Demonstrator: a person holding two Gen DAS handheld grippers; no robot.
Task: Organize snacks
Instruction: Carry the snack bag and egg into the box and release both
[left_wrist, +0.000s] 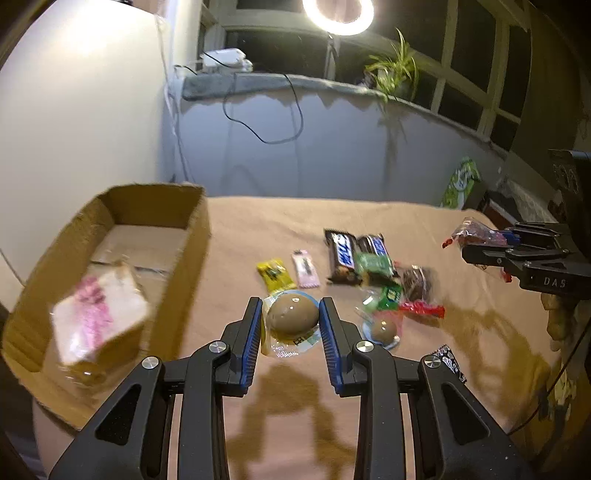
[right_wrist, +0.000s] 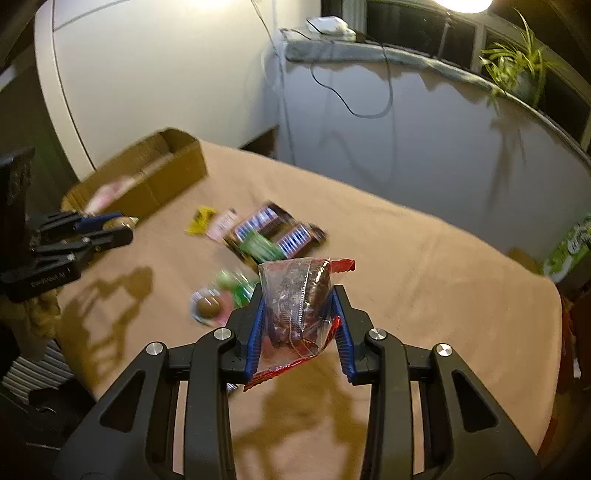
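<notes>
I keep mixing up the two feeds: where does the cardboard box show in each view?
Left wrist view: cardboard box fills the left side, open top showing a pink-and-white packet inside.
Right wrist view: cardboard box sits upper left, at the far corner of the tan cloth.
Shared landmark: the candy bars mid-cloth.

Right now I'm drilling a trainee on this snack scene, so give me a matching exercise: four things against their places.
Things:
1. packaged brown egg
2. clear red-edged packet
3. pink and white packet
4. yellow packet

Places:
A. lying inside the cardboard box
B. between the left gripper's pads
C. lying on the tan cloth
D. between the right gripper's pads

Pairs: 1-B, 2-D, 3-A, 4-C
</notes>
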